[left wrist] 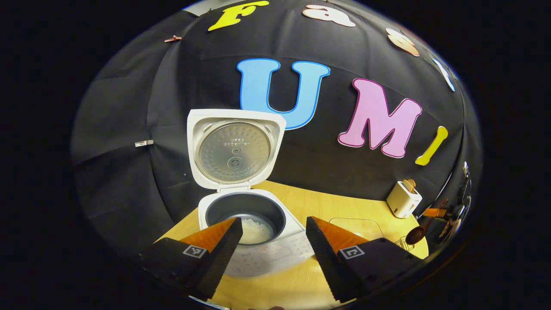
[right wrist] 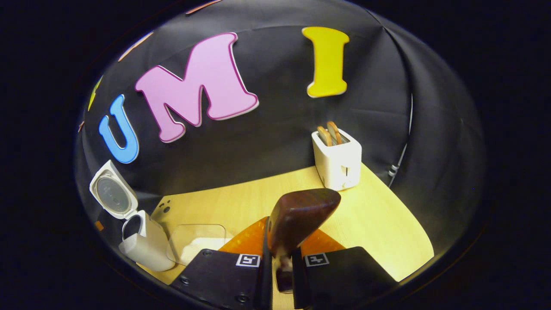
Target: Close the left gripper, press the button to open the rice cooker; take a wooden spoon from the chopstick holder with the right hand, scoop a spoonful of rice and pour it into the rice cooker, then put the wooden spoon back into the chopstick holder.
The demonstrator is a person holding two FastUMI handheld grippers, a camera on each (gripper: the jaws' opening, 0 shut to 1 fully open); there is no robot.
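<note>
The white rice cooker [left wrist: 258,254] stands open with its lid [left wrist: 234,148] upright. A small heap of white rice [left wrist: 257,231] lies in its dark inner pot. My left gripper [left wrist: 273,220] hovers just in front of the pot, open, with nothing between its fingers. In the right gripper view, my right gripper [right wrist: 282,247] is shut on the handle of a dark wooden spoon [right wrist: 301,213], whose bowl points away over the table. The spoon [left wrist: 416,235] and right gripper [left wrist: 434,212] also appear far right in the left gripper view. The cooker [right wrist: 144,247] sits far left of the spoon.
A clear container [right wrist: 198,241] holding white rice sits on the wooden table [right wrist: 379,219] between cooker and spoon. A white toaster [right wrist: 338,161] with two bread slices stands at the back by the black cloth wall. A wire holder [left wrist: 402,243] shows near the spoon.
</note>
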